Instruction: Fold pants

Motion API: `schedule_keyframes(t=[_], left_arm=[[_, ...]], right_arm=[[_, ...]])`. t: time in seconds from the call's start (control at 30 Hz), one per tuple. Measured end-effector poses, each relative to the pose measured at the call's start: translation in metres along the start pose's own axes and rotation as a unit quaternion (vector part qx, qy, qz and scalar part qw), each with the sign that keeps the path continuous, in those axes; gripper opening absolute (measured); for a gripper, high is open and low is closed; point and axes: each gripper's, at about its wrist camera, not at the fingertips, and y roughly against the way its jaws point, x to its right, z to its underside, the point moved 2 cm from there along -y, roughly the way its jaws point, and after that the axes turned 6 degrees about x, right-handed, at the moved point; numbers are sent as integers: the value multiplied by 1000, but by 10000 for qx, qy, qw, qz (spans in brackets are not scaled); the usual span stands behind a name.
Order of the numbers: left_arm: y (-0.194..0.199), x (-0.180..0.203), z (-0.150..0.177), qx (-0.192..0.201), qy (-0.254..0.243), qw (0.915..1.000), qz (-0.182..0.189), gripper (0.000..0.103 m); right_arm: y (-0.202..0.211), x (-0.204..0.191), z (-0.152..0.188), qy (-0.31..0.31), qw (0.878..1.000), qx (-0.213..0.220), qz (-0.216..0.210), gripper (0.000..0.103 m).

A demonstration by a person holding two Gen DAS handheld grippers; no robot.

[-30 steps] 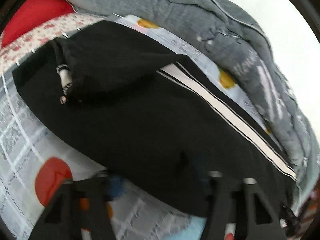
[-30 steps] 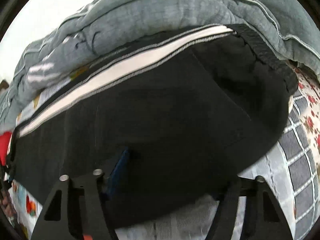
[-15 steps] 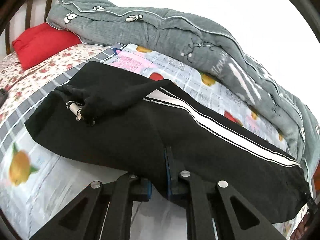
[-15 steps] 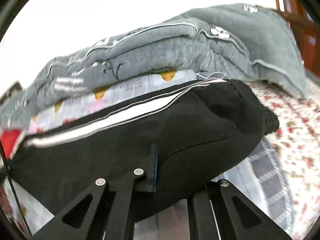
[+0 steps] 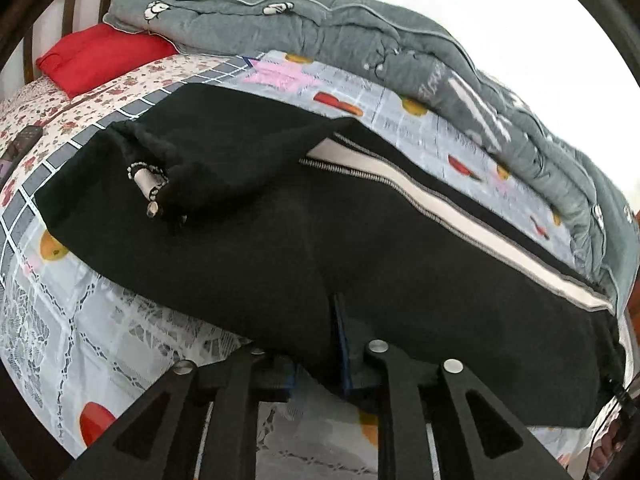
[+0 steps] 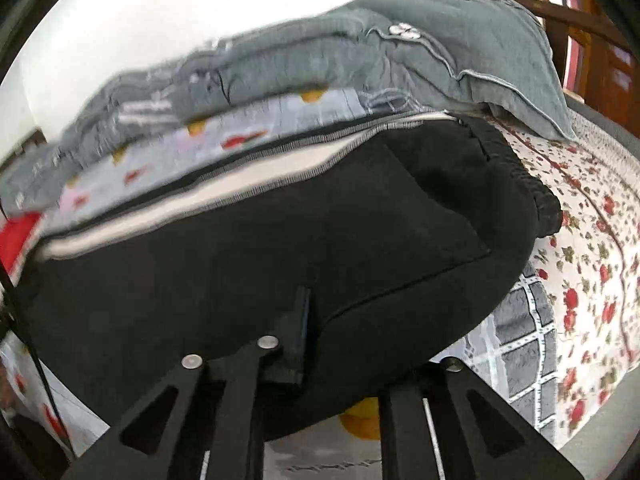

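black pants (image 5: 304, 240) lie stretched across a bed, on a grey sheet (image 5: 76, 332) printed with fruit, near edge lifted off it. left gripper (image 5: 320, 360) is clamped on the near edge of the pants, jaws narrow, black cloth pinched between them; its jaws have just eased open a touch but cloth is between the pads. one blue-edged finger pad (image 5: 341, 344) shows against the fabric. right gripper (image 6: 320, 360) is likewise closed narrow on the near edge of the pants, cloth bunched over the left finger (image 6: 302, 332); its jaws also just opened slightly, fabric sits between them. in the left wrist view the waistband end is at left with a drawstring (image 5: 148, 184) lying on top, its tip loose, and a flap of fabric folded over near it. a white side stripe (image 5: 460, 220) runs along the far edge of the pants toward the right. in the right wrist view the elastic waistband (image 6: 532, 192) is at right, the stripe along the far side. a rolled grey quilt (image 5: 360, 52) lies behind the pants along the far side of the bed, just beside the stripe edge. a red pillow (image 5: 100, 56) sits at the head end by a wooden headboard (image 5: 72, 4). a floral sheet (image 6: 592, 248) covers the bed past the waistband. right wrist view is motion-blurred.
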Motion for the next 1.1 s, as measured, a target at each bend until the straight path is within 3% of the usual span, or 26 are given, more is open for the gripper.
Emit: schedule_keyframes(t=[0.07, 0.13, 0.27, 0.33, 0.43, 0.6, 0.7, 0.8, 0.97, 1.1], left_arm=[[7, -1, 5, -35, -164, 9999, 33, 31], [18, -5, 11, -75, -227, 9996, 174, 65], [49, -17, 17, 326, -164, 9982, 474, 65], [61, -22, 14, 604, -185, 9971, 434, 65], [68, -30, -1, 844, -452, 9953, 135, 65], [47, -41, -30, 723, -574, 9957, -38, 65], [21, -48, -40, 555, -519, 9967, -268, 55], [-2, -55, -52, 409, -367, 9977, -384, 18], [-15, -53, -103, 1034, -511, 9895, -873, 10], [-32, -57, -148, 1229, -519, 9856, -1038, 9]], right_arm=[[8, -1, 4, 240, 9997, 18, 81, 20], [26, 3, 7, 278, 9995, 70, 113, 28], [63, 2, 3, -77, 9992, 270, -273, 32], [71, -5, -2, -25, 9988, 411, -250, 42], [78, -26, -14, 171, 9972, 668, -294, 42], [72, -55, -25, 484, 9952, 808, -251, 43], [62, -69, -26, 588, 9956, 682, -240, 43], [52, -78, -25, 621, 9963, 590, -119, 43], [38, -90, -25, 632, 9969, 467, -21, 43], [21, -99, -27, 572, 9977, 362, 77, 43]])
